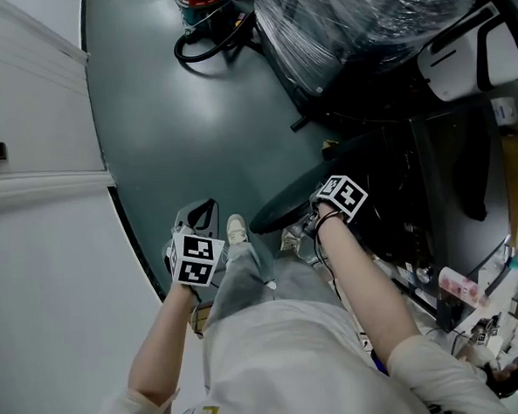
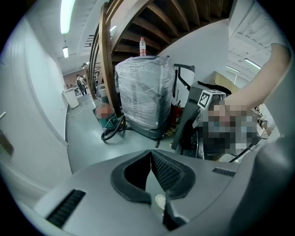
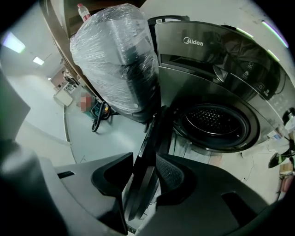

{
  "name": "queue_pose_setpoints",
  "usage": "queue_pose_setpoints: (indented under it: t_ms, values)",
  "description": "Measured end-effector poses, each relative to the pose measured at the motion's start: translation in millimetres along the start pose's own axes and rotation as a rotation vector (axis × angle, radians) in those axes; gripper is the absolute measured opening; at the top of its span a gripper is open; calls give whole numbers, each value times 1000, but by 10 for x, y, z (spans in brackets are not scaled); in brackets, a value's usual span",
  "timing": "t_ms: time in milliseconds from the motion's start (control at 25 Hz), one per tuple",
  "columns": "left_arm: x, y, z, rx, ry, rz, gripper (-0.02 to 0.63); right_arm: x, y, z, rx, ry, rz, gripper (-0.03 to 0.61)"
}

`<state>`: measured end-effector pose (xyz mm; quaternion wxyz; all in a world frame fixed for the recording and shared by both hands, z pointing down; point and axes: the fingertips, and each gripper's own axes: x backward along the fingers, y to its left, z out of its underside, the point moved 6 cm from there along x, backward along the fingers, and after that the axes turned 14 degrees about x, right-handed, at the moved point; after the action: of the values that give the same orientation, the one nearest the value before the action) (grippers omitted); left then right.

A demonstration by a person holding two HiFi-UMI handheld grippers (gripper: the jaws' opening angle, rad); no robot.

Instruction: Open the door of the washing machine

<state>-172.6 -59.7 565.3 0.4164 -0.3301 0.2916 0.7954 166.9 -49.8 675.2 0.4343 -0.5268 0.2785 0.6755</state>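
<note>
Jaws of the right gripper (image 3: 144, 157) are seen apart around the edge of the door (image 3: 154, 124), with no firm pinch judged. The door is swung well out from the front of the washing machine (image 3: 216, 60), and the drum (image 3: 214, 120) is laid bare. The left gripper (image 2: 150, 154) is closed on nothing, away from the washing machine. If the right gripper is withdrawn askew, the door could be dragged back toward the washing machine, or knocked against the wrapped bundle (image 3: 115, 60) beside the washing machine. Counted are two grippers, one door, one drum, one wrapped bundle, one bottle (image 3: 83, 10) atop it
</note>
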Motion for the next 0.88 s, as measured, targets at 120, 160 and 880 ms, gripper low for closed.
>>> queue_pose_setpoints:
  t_ms: [120,160,880]
  values:
    - [21,97,-2,20,1,-11,20,-50,116,-81,-45,-3,4,179]
    - [32,126,4,29,2,-15,20,-61,151,-95,-61,-6,8,179]
    - [269,517,-209,84,-11,-65,20,-230,632,-516,-275,-30,3,193]
